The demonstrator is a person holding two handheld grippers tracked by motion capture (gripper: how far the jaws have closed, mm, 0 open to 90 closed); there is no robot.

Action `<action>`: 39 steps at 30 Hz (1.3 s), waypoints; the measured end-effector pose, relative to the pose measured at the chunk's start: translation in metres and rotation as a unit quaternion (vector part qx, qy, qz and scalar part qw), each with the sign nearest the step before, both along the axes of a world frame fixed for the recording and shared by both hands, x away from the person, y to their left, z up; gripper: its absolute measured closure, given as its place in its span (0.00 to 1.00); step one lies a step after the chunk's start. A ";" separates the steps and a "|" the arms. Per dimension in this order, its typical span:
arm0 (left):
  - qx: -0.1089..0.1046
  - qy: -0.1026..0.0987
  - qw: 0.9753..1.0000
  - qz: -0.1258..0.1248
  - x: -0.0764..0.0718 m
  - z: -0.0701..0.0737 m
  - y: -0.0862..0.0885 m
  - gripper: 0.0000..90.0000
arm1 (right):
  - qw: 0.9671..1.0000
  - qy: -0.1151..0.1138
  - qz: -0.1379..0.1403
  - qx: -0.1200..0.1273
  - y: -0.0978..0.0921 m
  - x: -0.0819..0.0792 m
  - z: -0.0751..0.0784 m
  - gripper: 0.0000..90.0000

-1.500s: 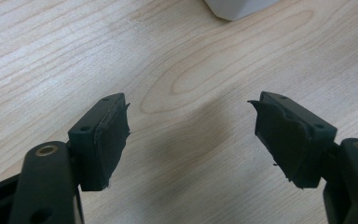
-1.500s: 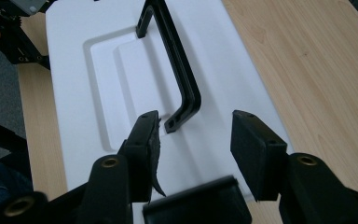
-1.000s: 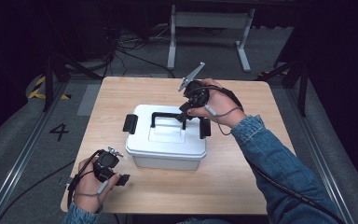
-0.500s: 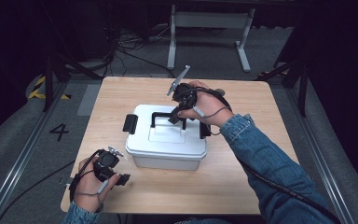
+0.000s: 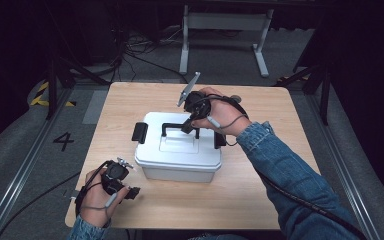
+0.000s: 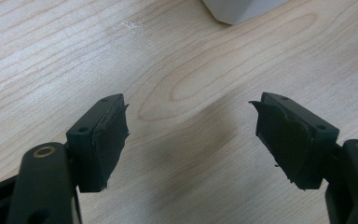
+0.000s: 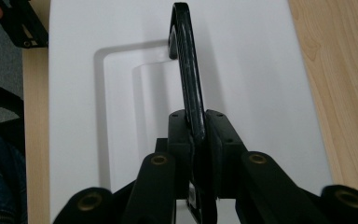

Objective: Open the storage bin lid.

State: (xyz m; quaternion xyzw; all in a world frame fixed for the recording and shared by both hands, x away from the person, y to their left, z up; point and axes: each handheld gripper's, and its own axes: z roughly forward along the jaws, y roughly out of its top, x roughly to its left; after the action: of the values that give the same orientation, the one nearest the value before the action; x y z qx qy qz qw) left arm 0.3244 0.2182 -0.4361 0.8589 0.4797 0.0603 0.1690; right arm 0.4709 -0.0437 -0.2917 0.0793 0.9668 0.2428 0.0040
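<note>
Box: white lidded box point(image 5: 177, 152) sits mid-frame in the high view, on the wooden table point(image 5: 260, 200), with black latches at its left and right ends.
Handle: black carry handle point(image 5: 172, 126) stands up off the lid; in the right gripper view it runs as a thin black bar point(image 7: 186, 70) up the centre of the frame, over a recessed panel in the white lid.
Right tool: right tool point(image 5: 189, 125) is clamped on the handle; the right gripper view shows both jaws pressed against the bar point(image 7: 196, 133).
Left tool: left tool point(image 5: 125, 172) is low at lower left of the high view, just beside the box's near left corner, not touching it.
Left gripper view: jaws spread wide point(image 6: 189, 135) with bare wood grain between them, and a white box corner point(image 6: 242, 9) at the top edge.
Writing: a painted "4" point(image 5: 62, 141) on the floor, left of the table.
High view extra: a denim sleeve point(image 5: 290, 175) comes in from lower right.
</note>
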 end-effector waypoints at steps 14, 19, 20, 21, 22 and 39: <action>0.000 0.005 1.000 0.000 0.001 -0.001 0.001 0.28 | 1.000 -0.006 0.021 0.010 0.001 -0.004 0.012 0.93; -0.001 0.004 1.000 0.000 0.001 -0.002 0.001 0.28 | 0.999 -0.010 0.021 0.023 -0.001 -0.004 0.023 0.94; 0.000 0.004 1.000 0.000 0.001 -0.002 0.000 0.28 | 0.999 -0.011 0.019 0.025 -0.002 -0.005 0.027 0.94; 0.001 0.004 1.000 0.000 0.001 -0.001 0.001 0.28 | 0.999 -0.014 0.018 0.025 -0.003 -0.005 0.029 0.94; -0.001 0.006 1.000 0.001 0.001 -0.002 0.000 0.28 | 0.999 -0.016 0.020 0.028 -0.004 -0.005 0.032 0.94; 0.013 0.001 1.000 -0.005 0.002 -0.002 0.000 0.28 | 0.998 -0.039 0.009 0.053 -0.023 -0.004 0.059 0.94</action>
State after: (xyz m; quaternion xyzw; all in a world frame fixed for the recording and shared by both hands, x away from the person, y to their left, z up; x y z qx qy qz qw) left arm 0.3263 0.2186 -0.4384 0.8635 0.4747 0.0642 0.1578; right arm 0.4664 -0.0670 -0.2324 0.0613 0.9523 0.2967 0.0356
